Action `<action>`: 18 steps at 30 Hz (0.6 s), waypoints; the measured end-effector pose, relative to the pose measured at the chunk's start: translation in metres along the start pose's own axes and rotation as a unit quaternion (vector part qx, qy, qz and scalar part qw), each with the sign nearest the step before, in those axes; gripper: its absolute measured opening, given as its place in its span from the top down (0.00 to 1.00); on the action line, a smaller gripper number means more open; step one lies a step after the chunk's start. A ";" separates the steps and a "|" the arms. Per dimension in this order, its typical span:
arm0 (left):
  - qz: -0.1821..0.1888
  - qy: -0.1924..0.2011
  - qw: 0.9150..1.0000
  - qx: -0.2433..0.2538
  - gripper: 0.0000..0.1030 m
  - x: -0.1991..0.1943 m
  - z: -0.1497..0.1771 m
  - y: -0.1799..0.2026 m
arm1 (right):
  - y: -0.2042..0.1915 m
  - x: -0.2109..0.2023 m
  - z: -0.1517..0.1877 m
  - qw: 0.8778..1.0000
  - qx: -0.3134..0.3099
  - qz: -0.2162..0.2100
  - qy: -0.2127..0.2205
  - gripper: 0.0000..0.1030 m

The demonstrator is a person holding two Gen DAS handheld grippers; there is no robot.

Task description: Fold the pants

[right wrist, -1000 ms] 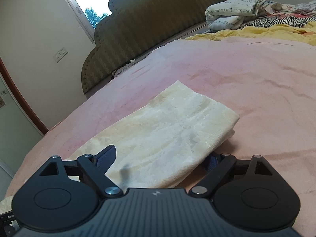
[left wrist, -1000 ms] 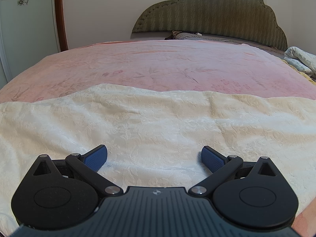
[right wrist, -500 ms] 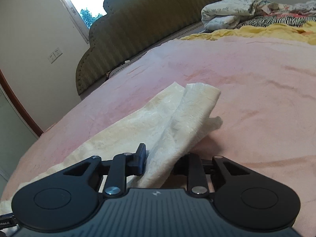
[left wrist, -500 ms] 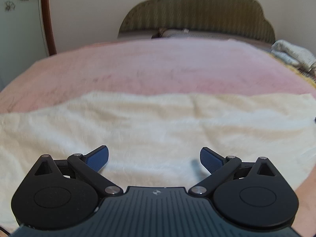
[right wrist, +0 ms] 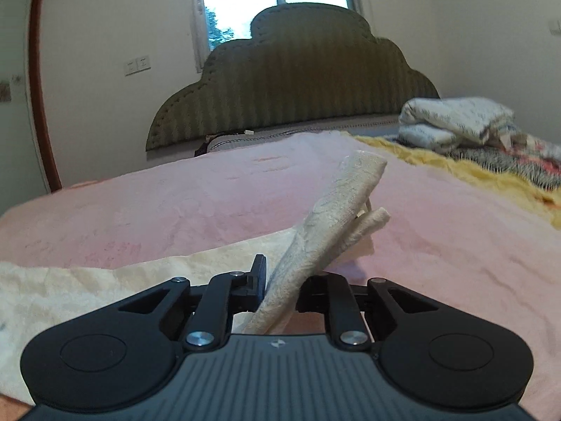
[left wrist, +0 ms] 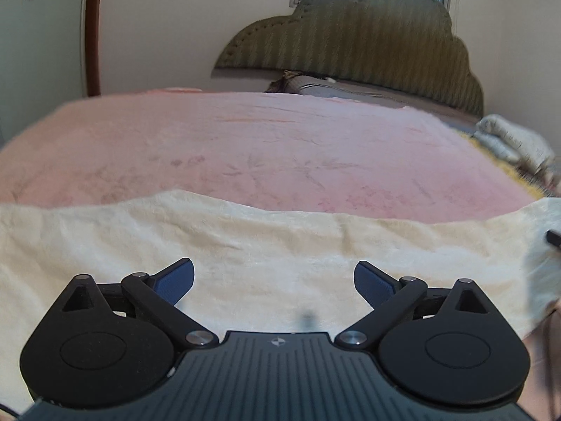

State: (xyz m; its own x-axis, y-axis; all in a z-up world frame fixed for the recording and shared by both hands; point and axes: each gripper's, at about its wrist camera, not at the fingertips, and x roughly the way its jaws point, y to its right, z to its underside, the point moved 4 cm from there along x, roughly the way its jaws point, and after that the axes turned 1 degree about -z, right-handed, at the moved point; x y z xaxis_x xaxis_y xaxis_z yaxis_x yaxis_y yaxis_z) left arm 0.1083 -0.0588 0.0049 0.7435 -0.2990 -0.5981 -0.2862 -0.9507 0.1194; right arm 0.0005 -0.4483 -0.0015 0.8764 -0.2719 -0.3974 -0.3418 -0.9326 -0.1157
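The cream textured pants (left wrist: 266, 245) lie stretched left to right across the pink bedspread. My left gripper (left wrist: 273, 280) is open and empty, hovering over the near edge of the pants. My right gripper (right wrist: 280, 280) is shut on one end of the pants (right wrist: 333, 210), which it holds lifted off the bed so the fabric stands up in a narrow bunch. The rest of the pants (right wrist: 87, 280) trail flat to the left in the right wrist view. A tip of the right gripper shows at the right edge of the left wrist view (left wrist: 554, 236).
The pink bedspread (left wrist: 280, 147) covers the bed up to a green padded headboard (left wrist: 368, 42). Folded white bedding (right wrist: 455, 119) and a yellow and striped blanket (right wrist: 491, 172) lie at the bed's right side. A wall and a wooden door frame (left wrist: 93, 31) stand to the left.
My right gripper closed on the end of the pants and lifted it off the bed, swinging to face the headboard. My left gripper stayed open and rose slightly.
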 end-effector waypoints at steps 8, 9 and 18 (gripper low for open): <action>0.209 -0.037 0.971 -0.112 0.02 0.021 -0.018 0.024 | -0.111 -0.023 0.000 0.969 -0.243 -0.021 0.050 0.85; 0.235 -0.048 0.962 -0.129 0.01 0.026 -0.019 0.030 | -0.124 -0.026 0.003 0.965 -0.254 -0.034 0.053 0.85; 0.312 -0.170 0.895 -0.269 0.01 0.088 -0.001 0.042 | -0.176 -0.038 0.040 0.947 -0.301 -0.102 0.037 0.86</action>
State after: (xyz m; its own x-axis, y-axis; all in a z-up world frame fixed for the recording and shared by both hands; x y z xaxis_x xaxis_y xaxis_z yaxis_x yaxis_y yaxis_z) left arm 0.1625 -0.1247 -0.0414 0.2876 -0.8299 -0.4780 -0.1809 -0.5372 0.8238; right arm 0.0138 -0.2641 -0.0026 0.9322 -0.0655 -0.3559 0.0744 -0.9278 0.3656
